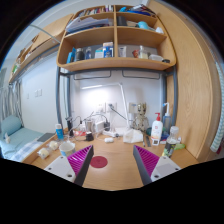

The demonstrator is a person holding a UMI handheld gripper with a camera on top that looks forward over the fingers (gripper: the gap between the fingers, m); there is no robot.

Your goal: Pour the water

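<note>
So we're only approaching now
Tool (112,163) spread, holding nothing above the wooden worktop (115,168); next we pick a water container.

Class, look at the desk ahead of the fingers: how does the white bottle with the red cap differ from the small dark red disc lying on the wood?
The white bottle stands upright at the desk's far side, while the dark red disc lies flat. The bottle is pale with a red top; the disc is one dark colour. The disc sits close between the open fingers; the bottle is beyond them. Both rest on the wooden desk, untouched.
</note>
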